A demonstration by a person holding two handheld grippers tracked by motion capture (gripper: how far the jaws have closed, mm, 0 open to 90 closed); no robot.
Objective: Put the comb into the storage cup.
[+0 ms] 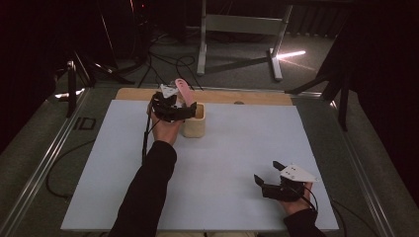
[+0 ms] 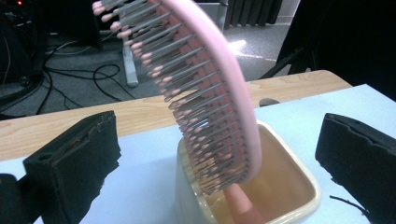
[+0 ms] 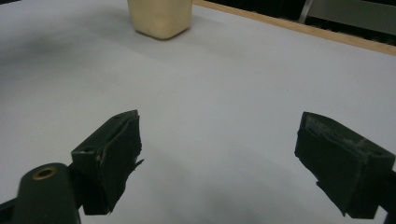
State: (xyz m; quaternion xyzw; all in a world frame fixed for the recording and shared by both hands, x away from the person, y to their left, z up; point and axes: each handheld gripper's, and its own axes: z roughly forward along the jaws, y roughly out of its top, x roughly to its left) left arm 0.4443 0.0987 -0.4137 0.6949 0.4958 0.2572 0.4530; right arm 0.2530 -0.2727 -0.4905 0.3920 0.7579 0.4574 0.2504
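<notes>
Clearly, the left tool (image 2: 215, 154) is seen with its two black, foam-padded jaws standing wide apart, their pad faces rough and frayed at the edges; nothing is pressed between them. Between the parted jaws, but touched by neither, a pink hairbrush (image 2: 205, 102) is seen upright in a cream cup (image 2: 299, 205). The brush is curved and smooth along its plastic back, and rows of thin grey bristles with small pink ball tips are set on its inner face; its handle is sunk into the cup. The cup is squarish with rounded corners, thick-walled and matte, its inside a warmer yellow.

In the high view the left tool (image 1: 185, 111) is placed at the upper centre-left of the frame, against the cup (image 1: 193, 127), with the brush (image 1: 184, 91) leaning up and back above it. The right tool (image 1: 267, 174) is held low at the lower right, well apart from the cup, jaws likewise spread with nothing between them; a grey three-cornered plate is carried on top.

Both are set over a pale, smooth sheet on the table (image 1: 222, 163), whose light wooden edge is shown along the far side. No readable writing can be made out.
</notes>
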